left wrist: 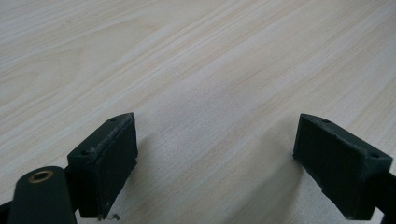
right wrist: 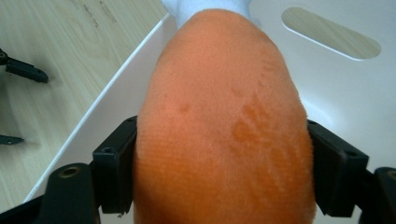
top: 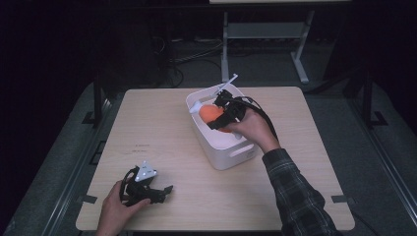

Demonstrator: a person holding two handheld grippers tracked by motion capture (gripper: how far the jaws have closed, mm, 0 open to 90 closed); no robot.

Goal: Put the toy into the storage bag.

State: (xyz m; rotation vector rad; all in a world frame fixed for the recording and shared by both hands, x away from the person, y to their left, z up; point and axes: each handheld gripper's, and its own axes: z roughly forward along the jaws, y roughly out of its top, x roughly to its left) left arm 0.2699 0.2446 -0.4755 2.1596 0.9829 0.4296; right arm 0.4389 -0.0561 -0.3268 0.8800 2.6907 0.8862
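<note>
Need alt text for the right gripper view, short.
An orange plush toy sits between the right gripper's two black jaws, its sides against both pads, over a white bin. A white part of the toy pokes out at the top; the wooden table lies at left.

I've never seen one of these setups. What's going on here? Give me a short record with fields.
Setting: pale wooden table
Container: white bin with slot handles
Held item: orange plush toy with a white part at its far end
Right gripper: fingers pressed on both sides of the toy, over the bin
Left gripper: open, nothing between its fingers, resting low on the table near the front edge
</note>
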